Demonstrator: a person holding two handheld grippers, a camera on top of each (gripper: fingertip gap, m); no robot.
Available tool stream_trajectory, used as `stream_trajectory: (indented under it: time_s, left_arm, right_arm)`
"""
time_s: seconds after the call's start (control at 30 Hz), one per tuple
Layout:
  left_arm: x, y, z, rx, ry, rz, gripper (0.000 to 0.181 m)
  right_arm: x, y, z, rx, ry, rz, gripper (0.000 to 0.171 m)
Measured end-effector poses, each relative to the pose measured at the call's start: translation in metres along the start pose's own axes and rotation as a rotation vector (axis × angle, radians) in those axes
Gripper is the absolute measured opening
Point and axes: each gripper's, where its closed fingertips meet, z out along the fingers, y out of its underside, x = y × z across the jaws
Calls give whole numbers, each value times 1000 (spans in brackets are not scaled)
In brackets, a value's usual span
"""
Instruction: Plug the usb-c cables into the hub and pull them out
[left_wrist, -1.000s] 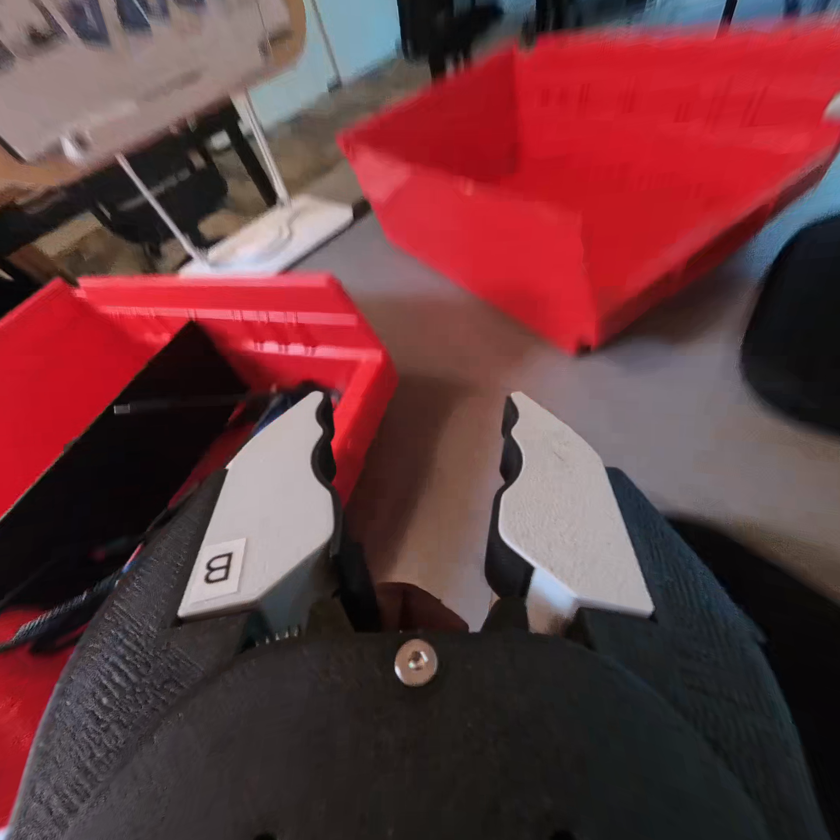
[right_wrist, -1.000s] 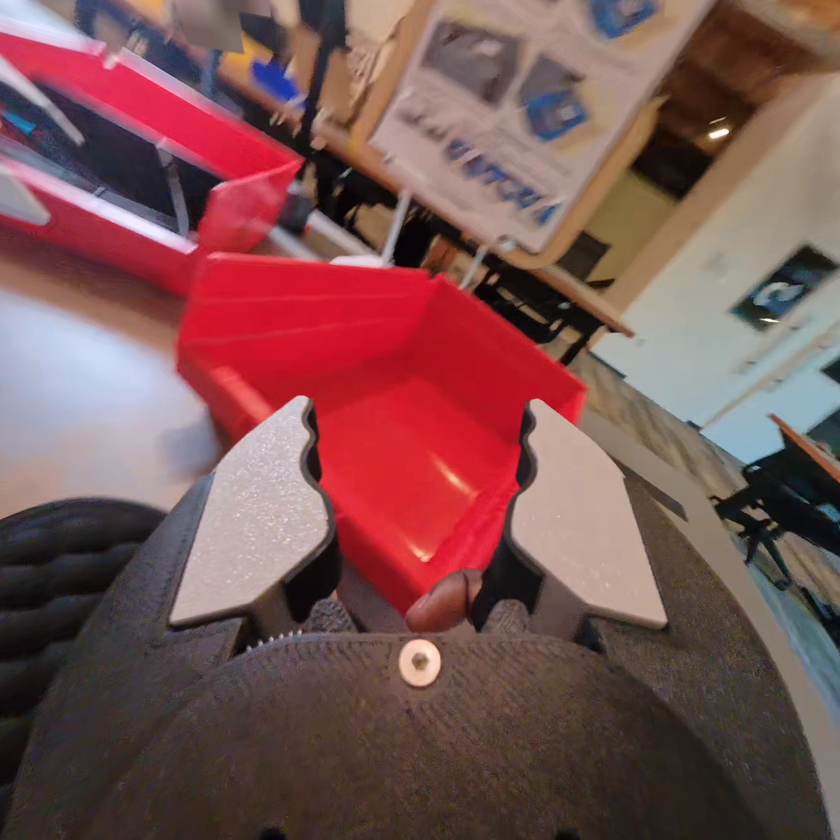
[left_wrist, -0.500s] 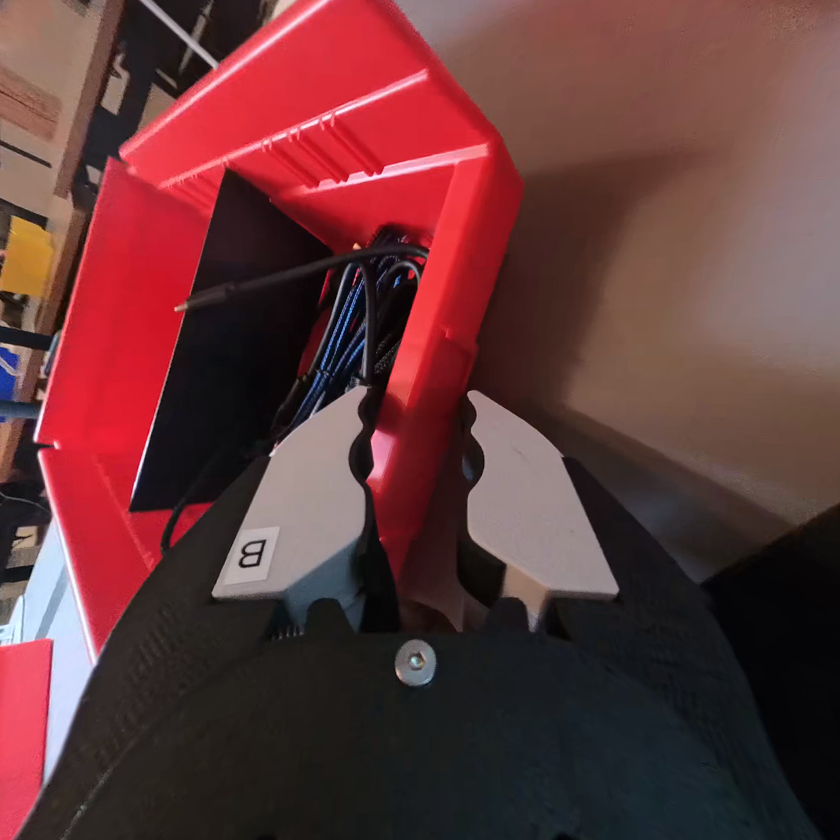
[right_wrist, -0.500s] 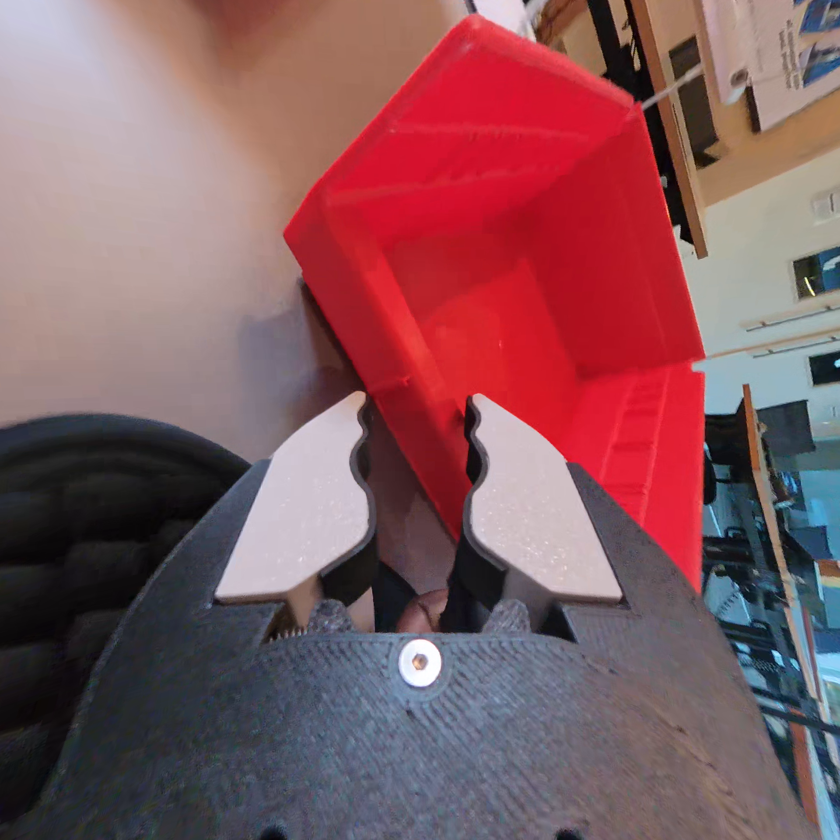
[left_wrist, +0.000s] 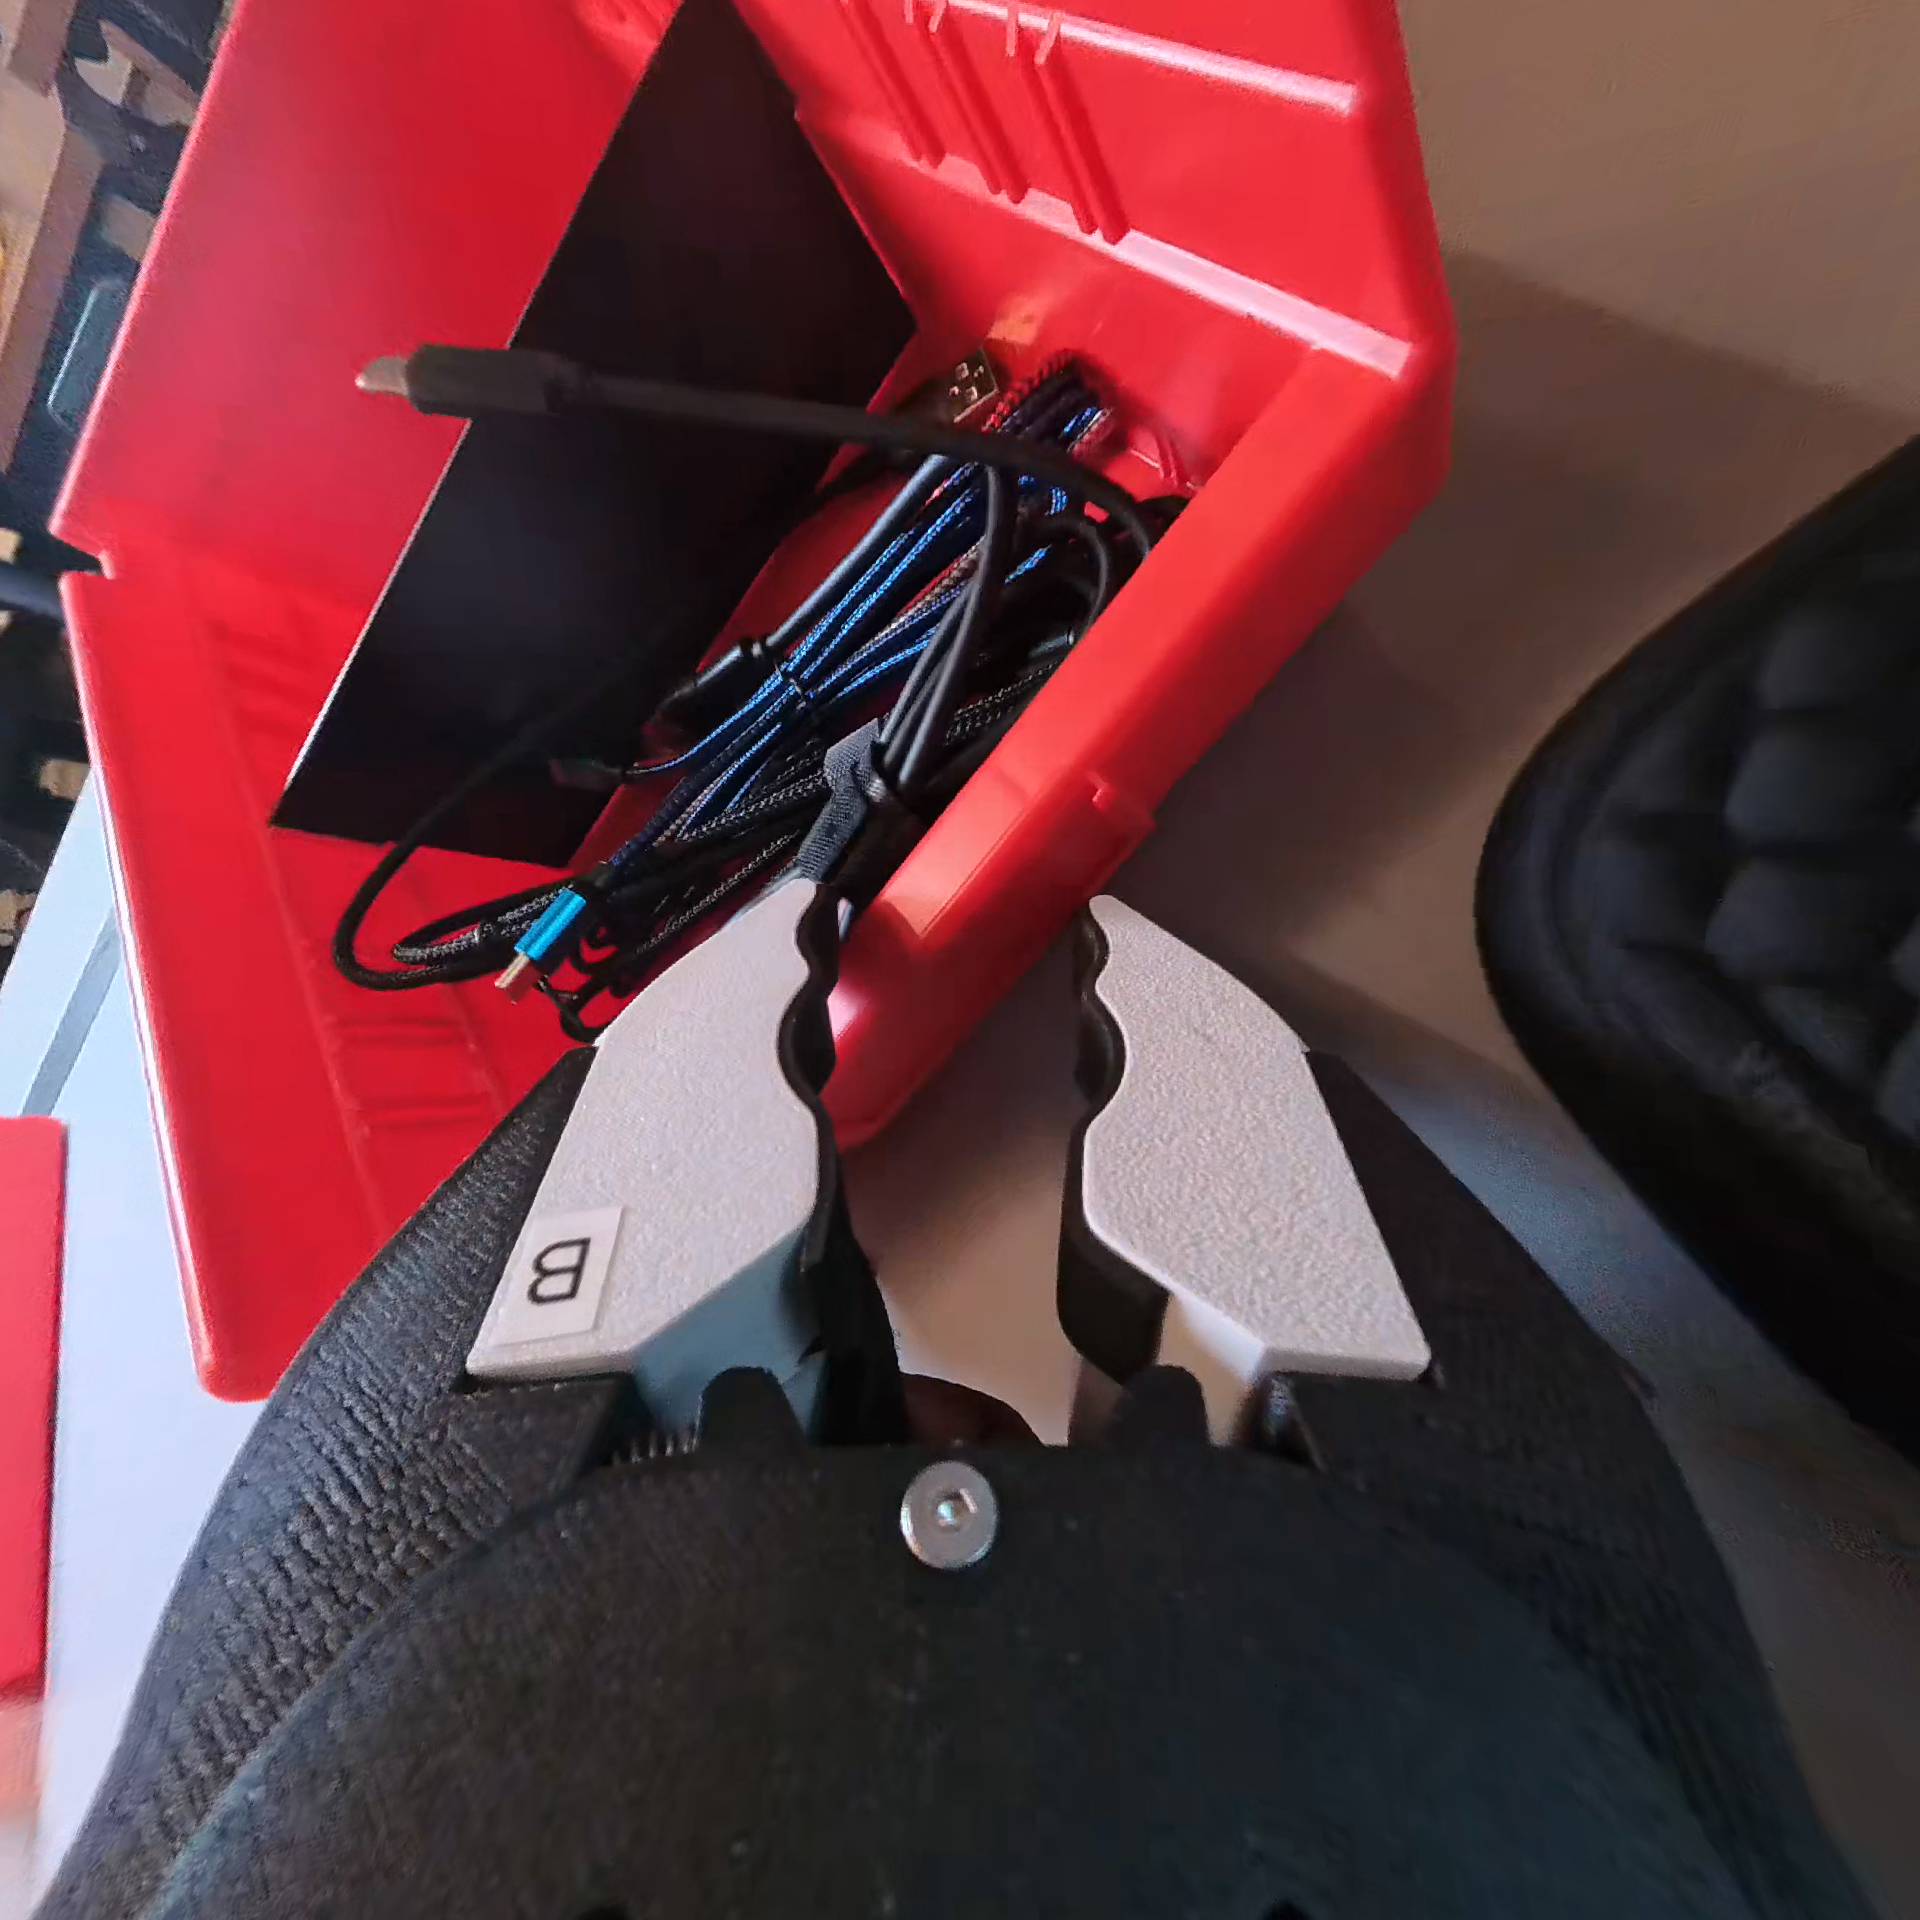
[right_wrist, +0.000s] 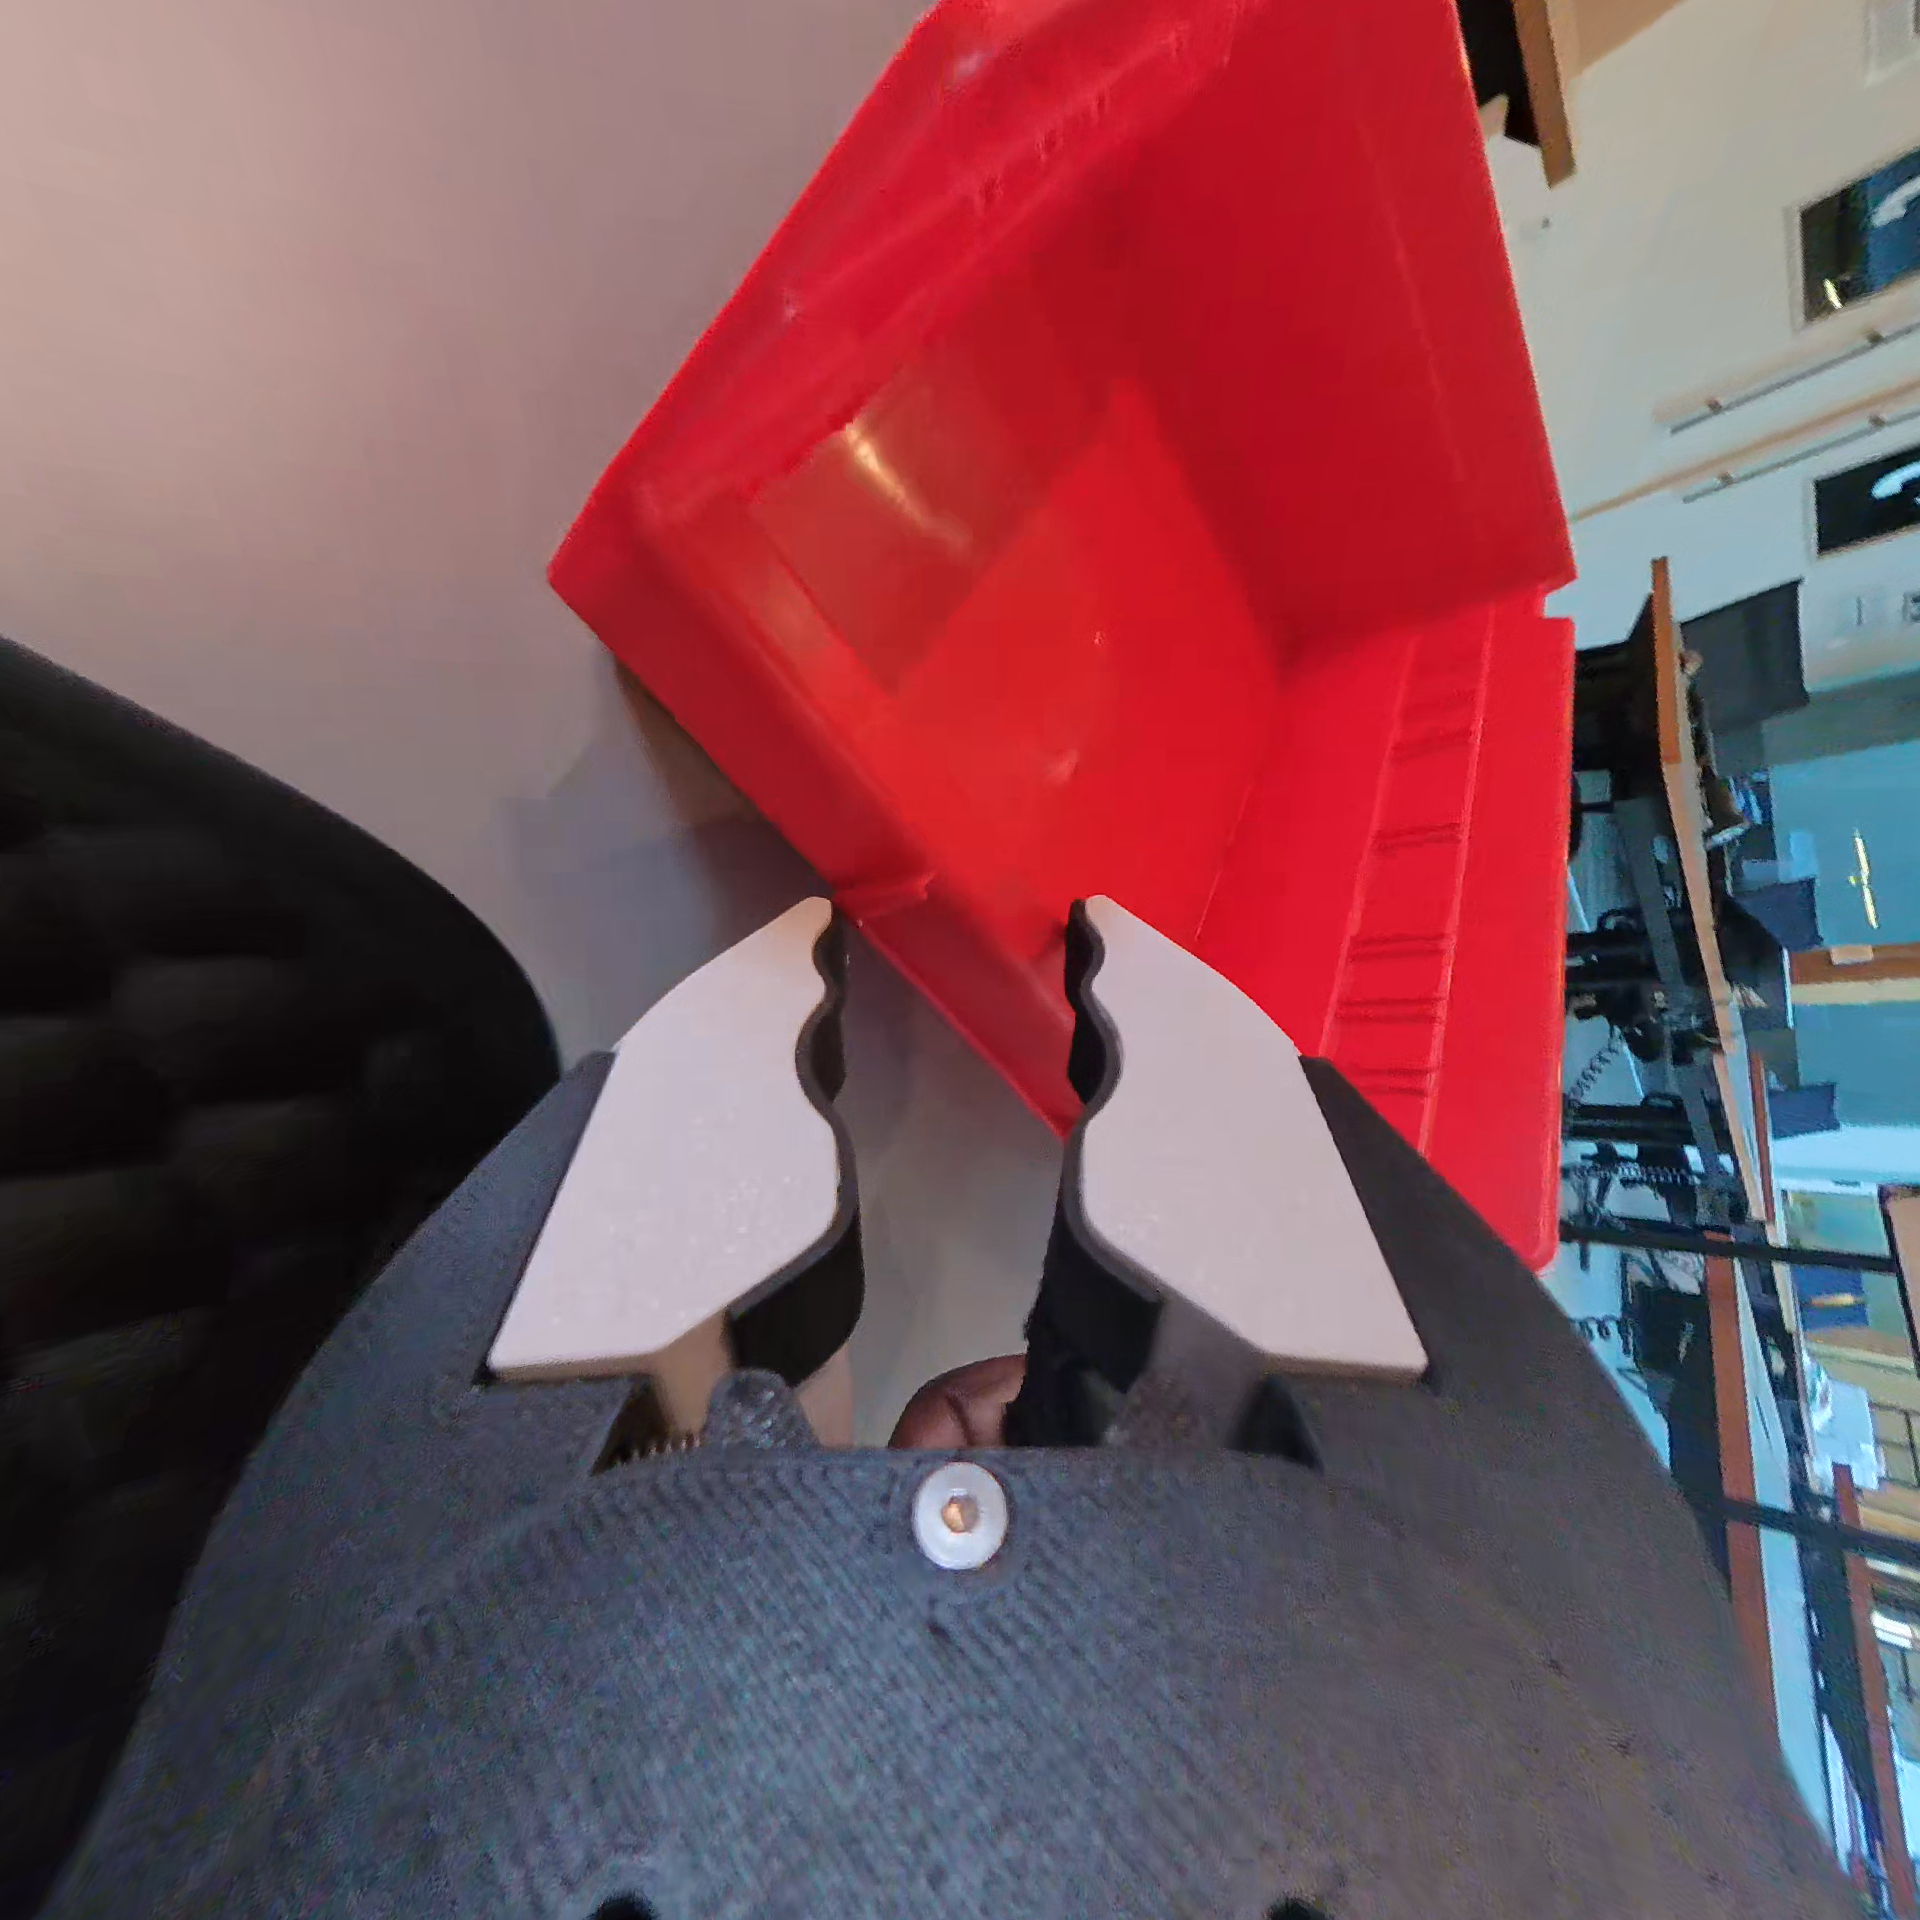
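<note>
The left gripper (left_wrist: 951, 914) has its jaws apart, straddling the near corner wall of a red bin (left_wrist: 1226, 582) that stands on the worktop (left_wrist: 1621, 208). 1 finger sits inside the bin, the other outside, and neither visibly presses the wall. Inside lies a tangle of cables (left_wrist: 831, 686): blue braided ones bundled with a tie, a black one with its plug (left_wrist: 457, 379) sticking up toward the bin's far side, and a blue-tipped plug (left_wrist: 545, 935) near the front. A dark flat panel (left_wrist: 582, 561) leans against the bin's inner wall; it may be the hub or only a divider, the view is too dim to say.

The right gripper (right_wrist: 951, 920) is also parted, its fingers either side of the near wall of a 2nd red bin (right_wrist: 1299, 436), which looks empty. This bin stands on the same worktop (right_wrist: 312, 260), beside a black padded object (right_wrist: 208, 935) at the edge.

As for progress, the task seems to be at its very start. No cable is held, none is seen plugged into anything, and no hub is clearly in view. Everything remains: picking a usb-c cable out of the tangle, finding the hub, seating the plug, then pulling it free, and repeating for the others. The bundled cables will likely snag on each other when 1 is lifted.
</note>
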Motion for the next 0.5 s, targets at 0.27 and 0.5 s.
stream_trajectory:
  time_s: [0.27, 0.5]
  left_arm:
    - [-17, 45, -24, -59, 28, -26, 44]
    - [-18, 74, -48, -151, 73, -32, 45]
  right_arm:
    - [35, 69, -14, 9, 59, 87, 41]
    - [49, 110, -32, 8, 106, 138, 41]
